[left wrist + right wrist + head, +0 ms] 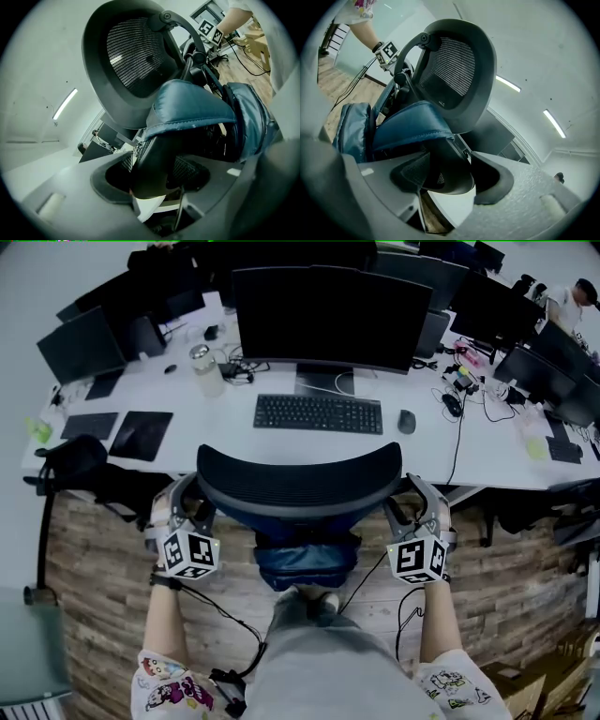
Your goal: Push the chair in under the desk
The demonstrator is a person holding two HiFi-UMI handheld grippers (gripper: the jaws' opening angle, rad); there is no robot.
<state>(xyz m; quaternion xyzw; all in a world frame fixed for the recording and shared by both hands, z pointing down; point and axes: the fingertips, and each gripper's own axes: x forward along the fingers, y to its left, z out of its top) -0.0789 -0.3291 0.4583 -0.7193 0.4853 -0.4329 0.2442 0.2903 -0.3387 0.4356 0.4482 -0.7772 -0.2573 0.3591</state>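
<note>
Two grippers hold one chair [298, 486], so we start with the chair. It is black with a net back [133, 56], and it stands right at the front edge of the white desk [281, 444], in front of the keyboard [318, 413]. It faces the desk, so its back is turned to us. The back is wide and curved, and its long way runs from left to right, along the desk edge. A blue cushion [305, 563] sits low on the chair, on our side of the back. Our left gripper [192, 491] is clamped on the left edge of the chair back, and the left gripper view shows the dark edge squeezed between the two jaws. Our right gripper [412, 493] grips the right edge the same way. Both point toward the desk. Behind the keyboard stands a big dark screen [333, 320]. A mouse [406, 421] lies just to the right of the keyboard. Under us is a wooden floor [103, 596].
</note>
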